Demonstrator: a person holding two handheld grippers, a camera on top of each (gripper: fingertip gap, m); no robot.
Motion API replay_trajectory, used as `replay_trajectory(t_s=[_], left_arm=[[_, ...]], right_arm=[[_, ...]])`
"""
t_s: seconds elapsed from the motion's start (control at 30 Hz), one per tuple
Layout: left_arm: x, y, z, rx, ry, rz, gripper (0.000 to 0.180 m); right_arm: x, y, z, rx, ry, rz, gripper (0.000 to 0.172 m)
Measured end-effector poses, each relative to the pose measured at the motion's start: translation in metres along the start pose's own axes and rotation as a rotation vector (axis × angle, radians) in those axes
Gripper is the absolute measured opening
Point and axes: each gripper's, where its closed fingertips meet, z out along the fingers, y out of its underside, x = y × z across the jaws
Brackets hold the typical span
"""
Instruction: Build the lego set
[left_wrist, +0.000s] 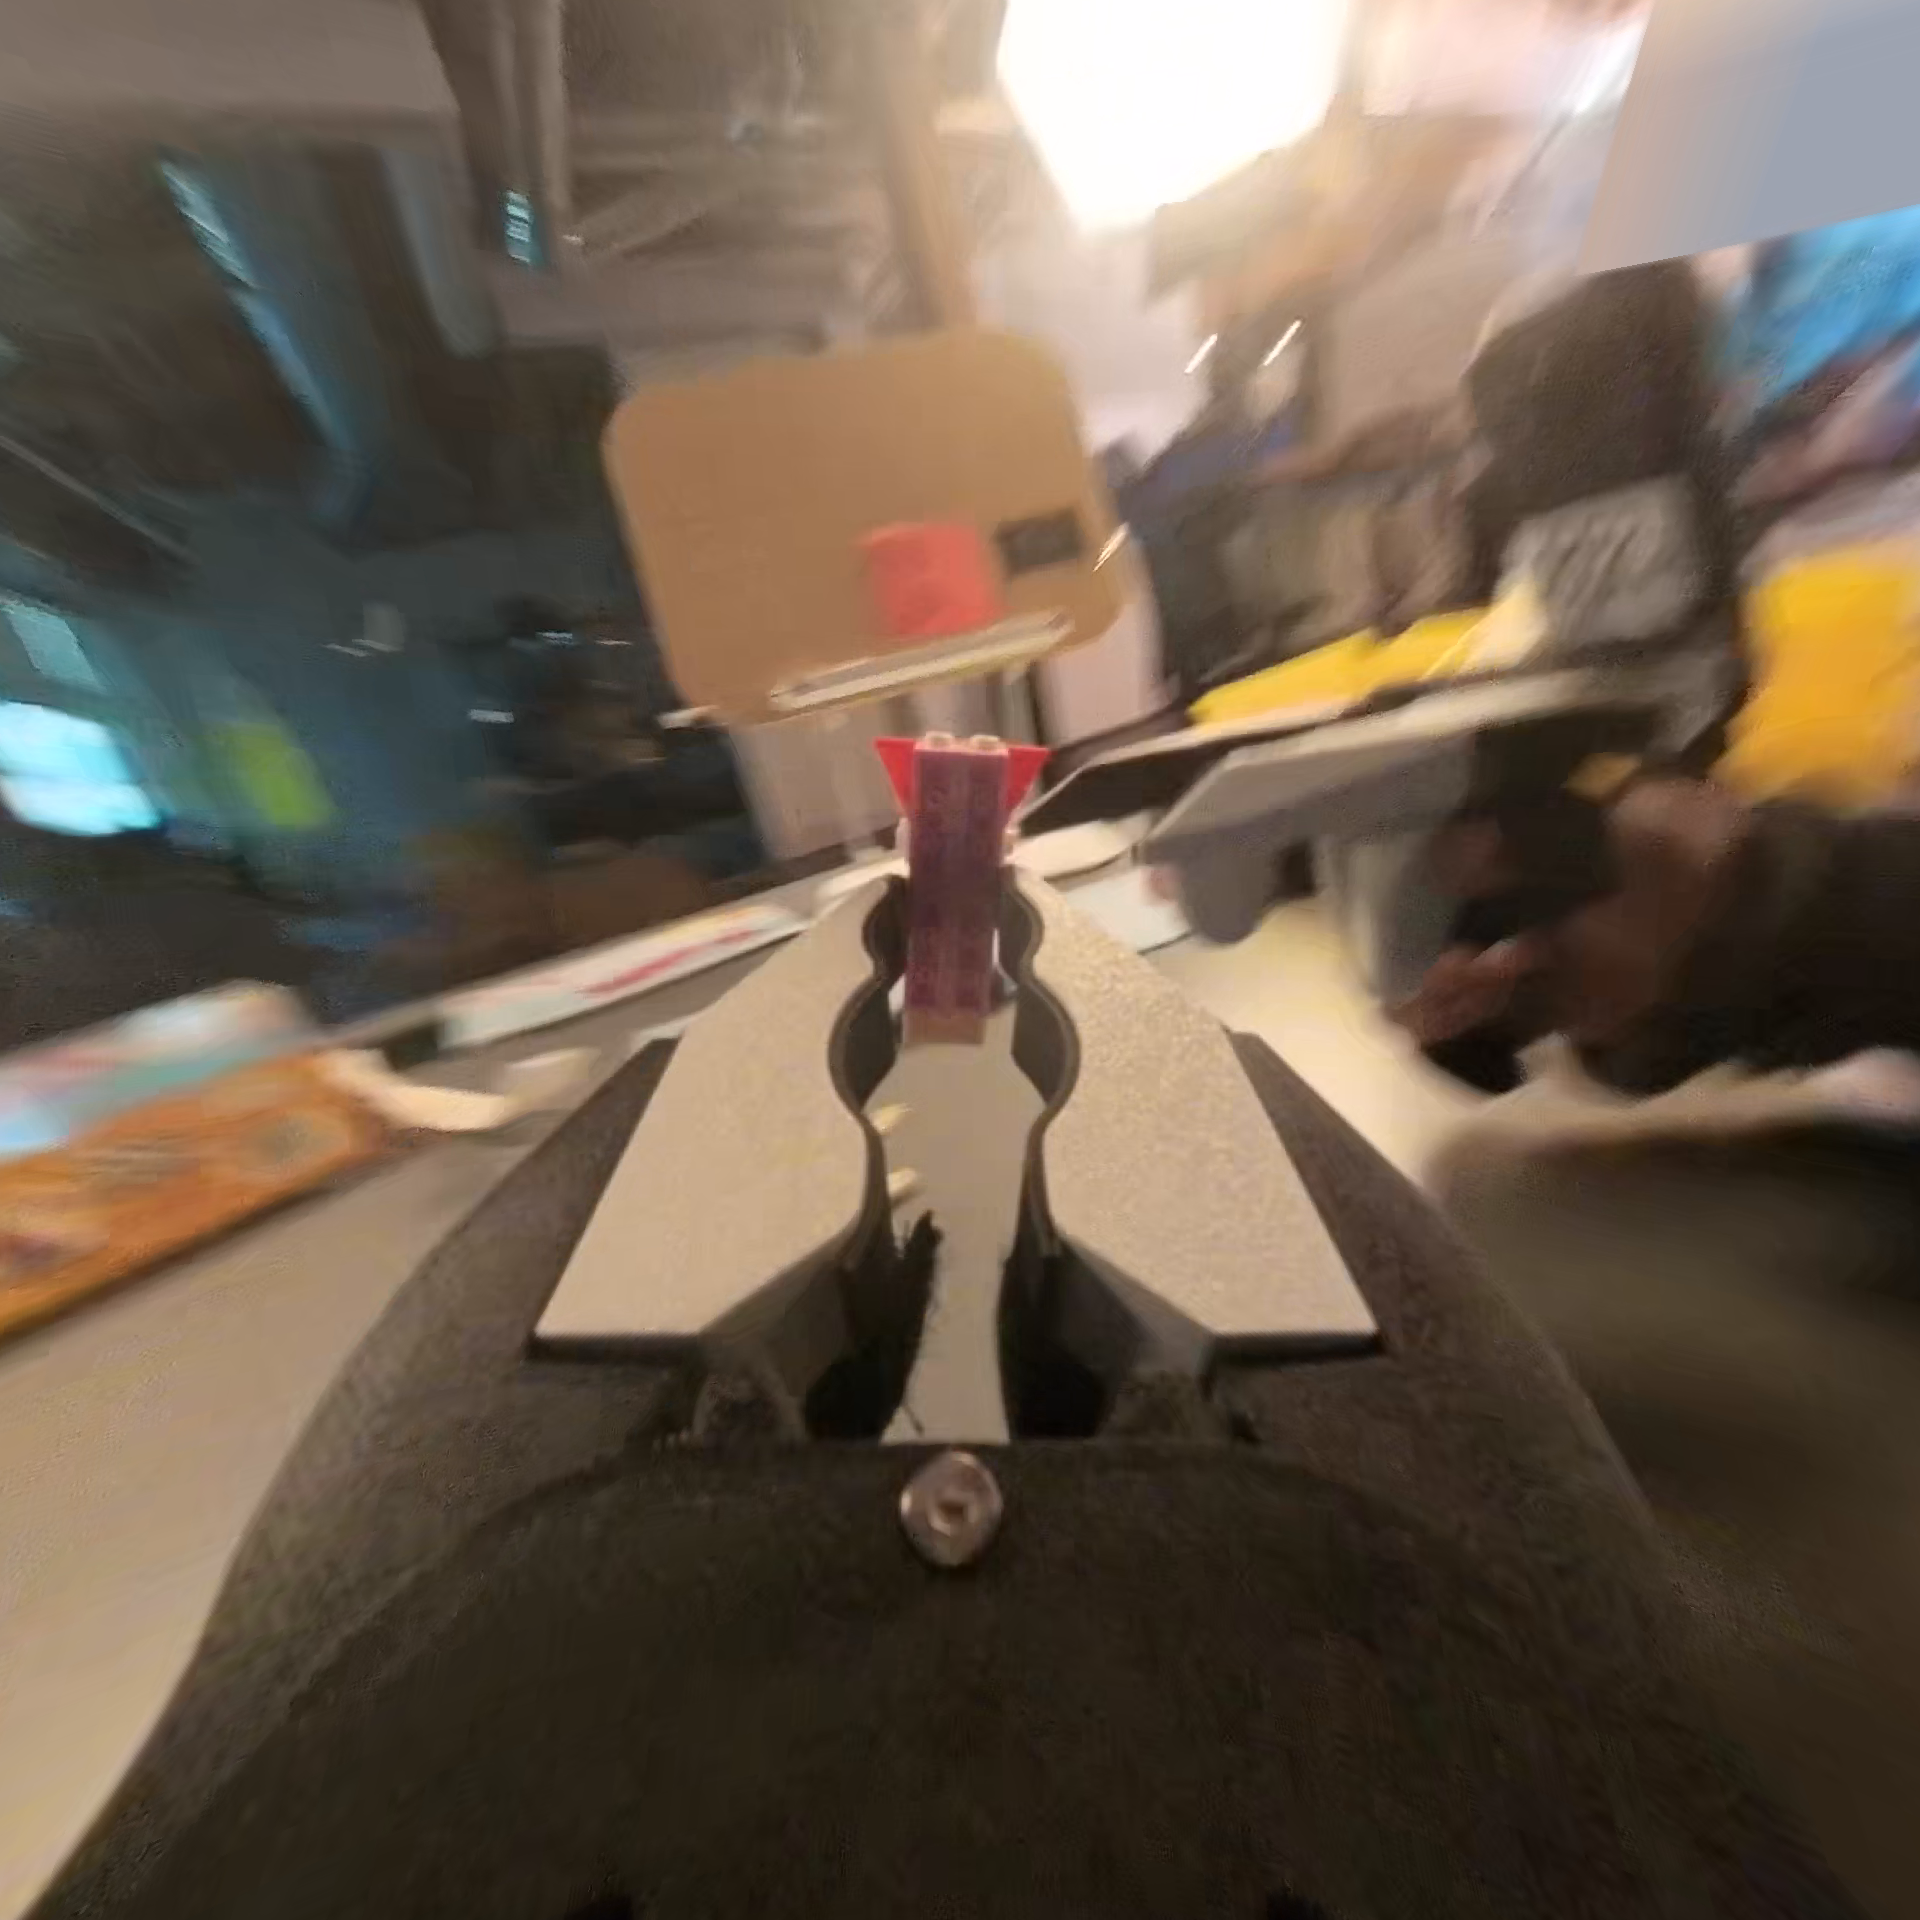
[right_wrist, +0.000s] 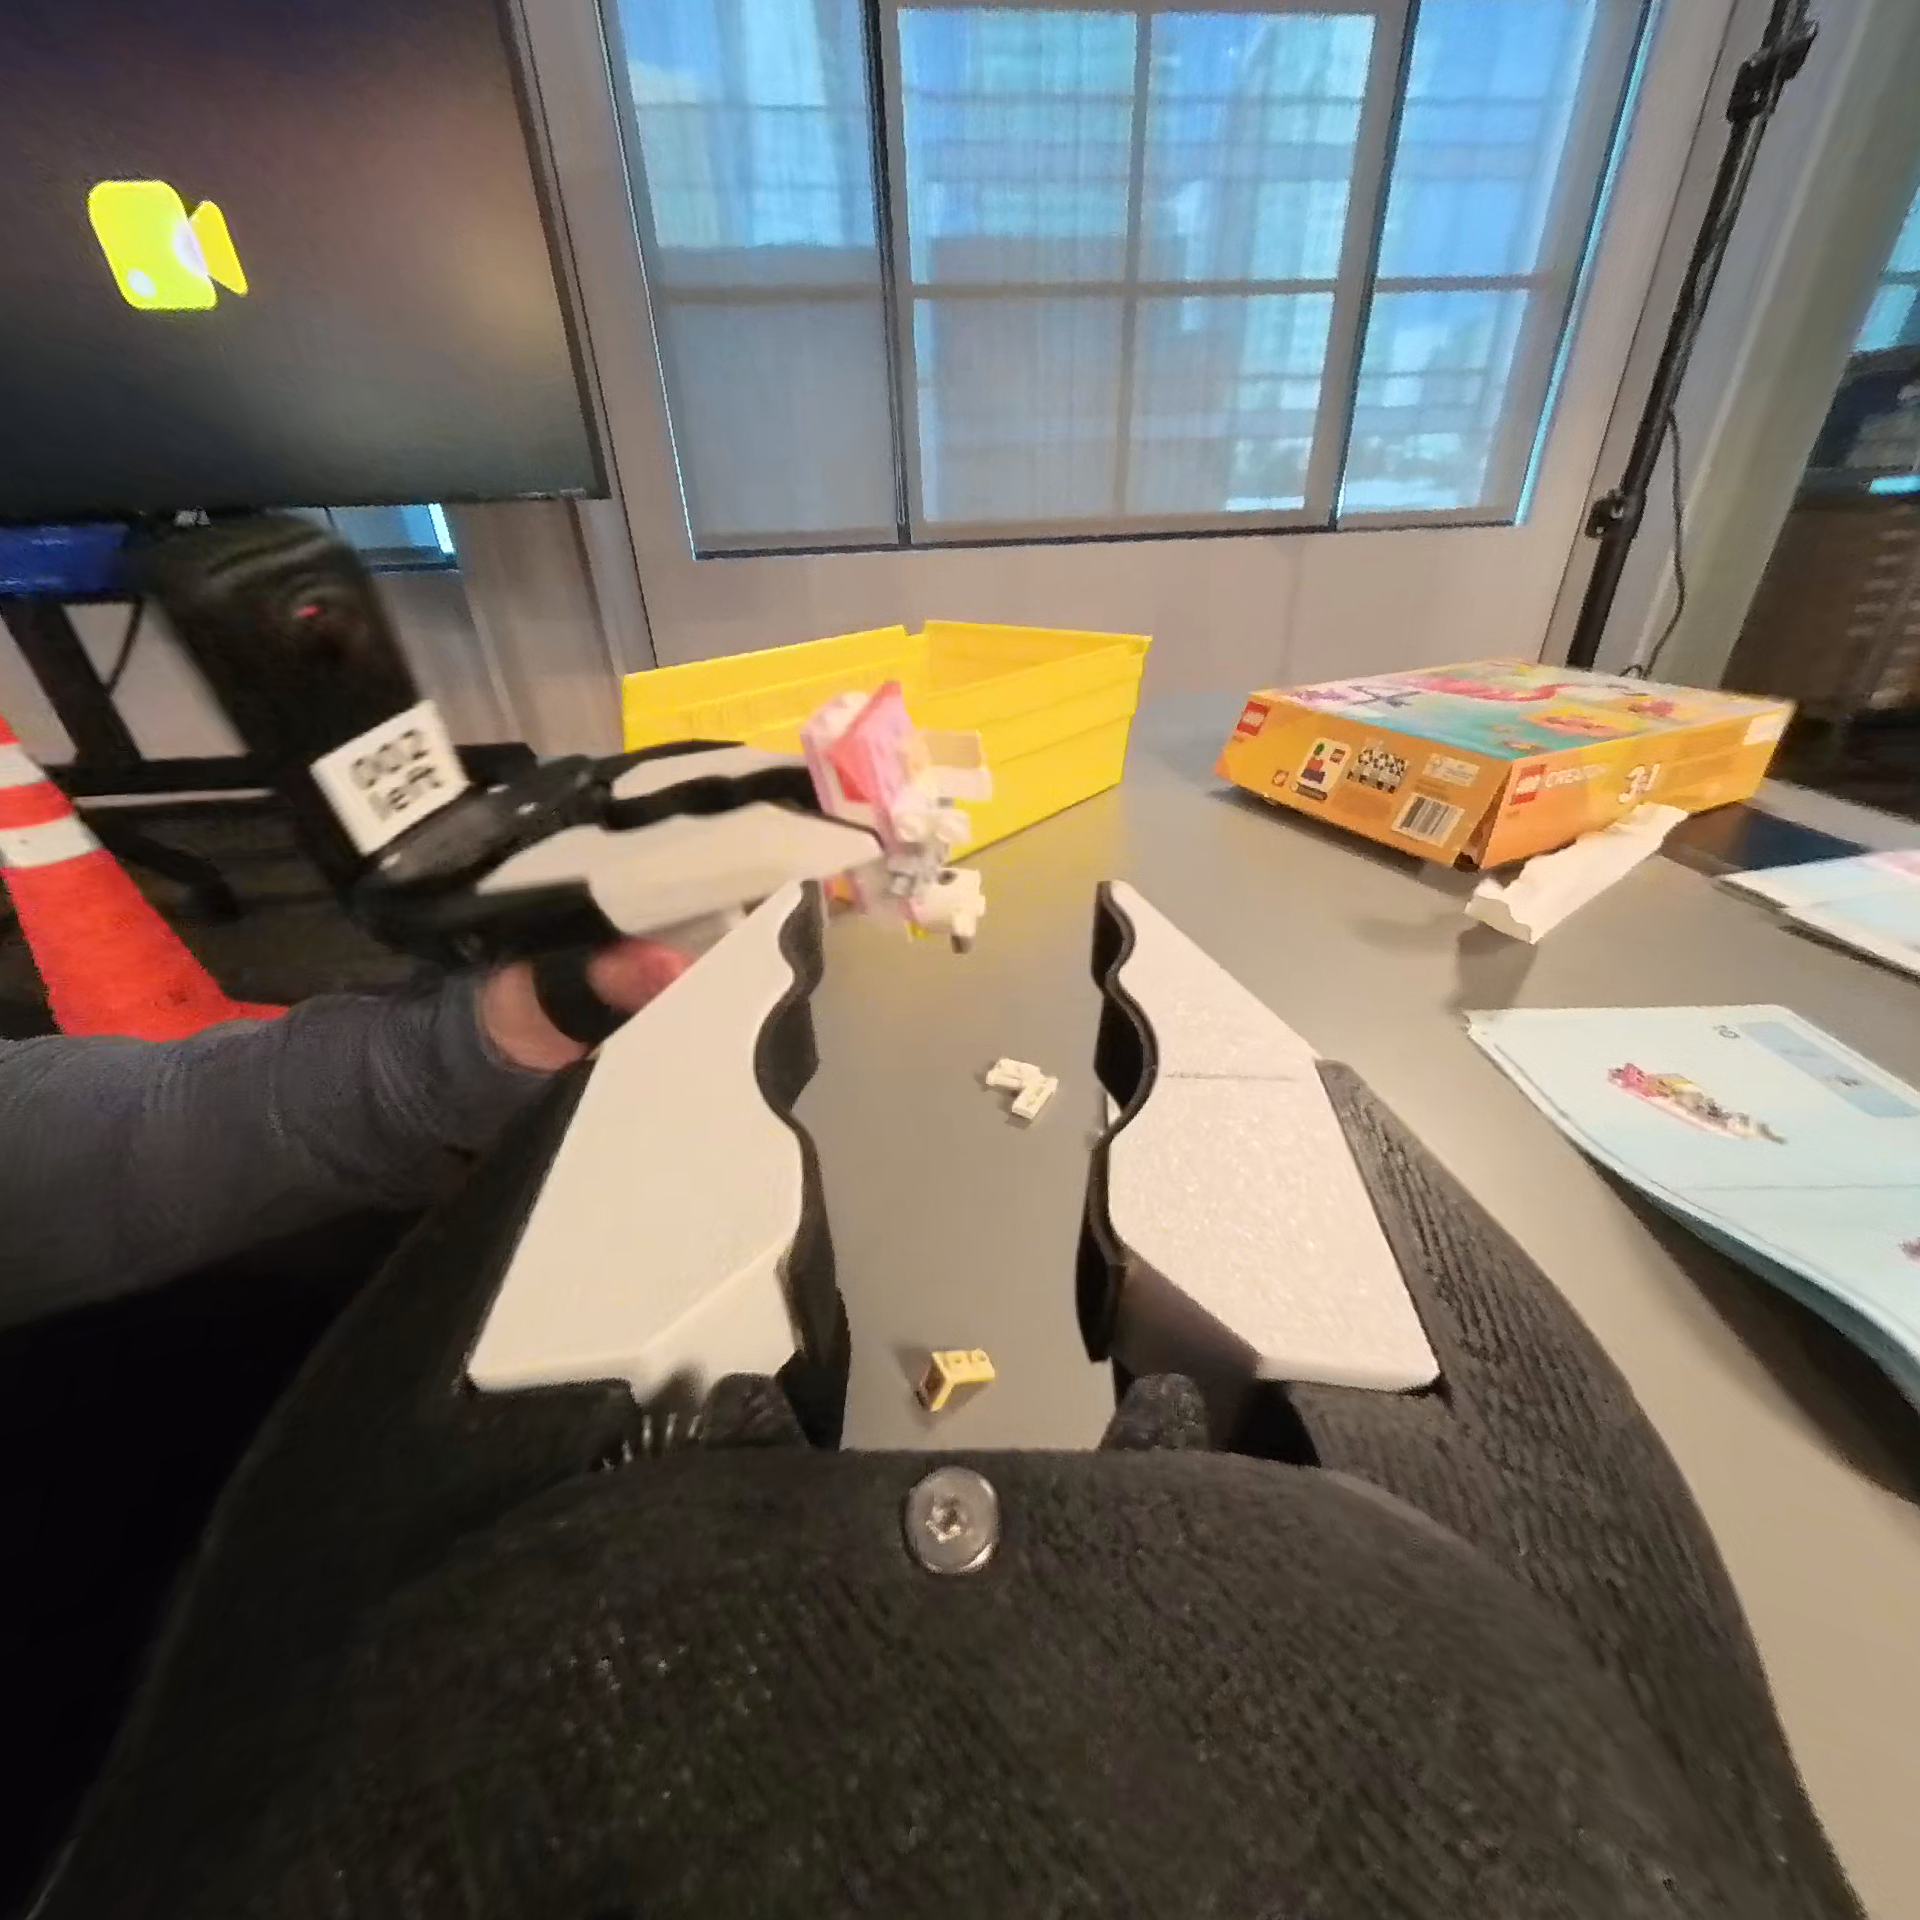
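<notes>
Right wrist view, centre frame: right gripper (right_wrist: 951, 904) jaws wide, bare — left gripper (right_wrist: 873, 821) upper left clamps pink brick model (right_wrist: 883, 769).

Left wrist view: background motion-blurred; cardboard sheet (left_wrist: 862, 520) and orange box (left_wrist: 177, 1164) indistinct, the box cut by the left edge.
Brick model (right_wrist: 894, 800): smeared, its lower part hidden behind the left gripper's (right_wrist: 873, 821) fingers (right_wrist: 727, 862).
Instruction booklet (right_wrist: 1714, 1122): cut by the right edge.
Traffic cone (right_wrist: 94, 904): tip cut off.
White brick pieces (right_wrist: 1023, 1086): too small to tell the shape.
</notes>
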Motion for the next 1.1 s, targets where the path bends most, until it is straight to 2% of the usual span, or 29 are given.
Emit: replay_trajectory(t_s=[0.13, 0.2, 0.37, 0.53, 0.7, 0.93, 1.0, 1.1], left_arm=[[0.005, -0.031, -0.012, 0.251, 0.234, -0.583, 0.015], [0.008, -0.035, -0.012, 0.296, 0.294, -0.706, 0.016], [0.02, -0.038, -0.012, 0.296, 0.408, -0.77, 0.016], [0.019, -0.038, -0.012, 0.304, 0.444, -0.831, 0.015], [0.027, -0.037, -0.012, 0.284, 0.465, -0.795, 0.015], [0.031, -0.03, -0.007, 0.224, 0.421, -0.703, 0.015], [0.021, -0.03, -0.008, 0.24, 0.341, -0.655, 0.015], [0.002, -0.024, -0.009, 0.239, 0.199, -0.607, 0.015]], right_arm=[[-0.019, -0.008, 0.002, 0.059, -0.013, -0.187, 0.054], [-0.031, -0.01, 0.003, 0.086, -0.072, -0.175, 0.051], [-0.036, -0.008, 0.005, 0.086, -0.154, 0.039, 0.043], [-0.041, -0.009, 0.003, 0.082, -0.235, 0.137, 0.018], [-0.035, -0.024, -0.008, 0.144, -0.296, 0.244, 0.013], [-0.025, -0.025, -0.014, 0.114, -0.261, 0.197, 0.011], [-0.009, -0.011, -0.018, 0.007, -0.181, 0.103, 0.015], [0.009, 0.049, -0.032, -0.409, -0.113, -0.115, 0.019]])
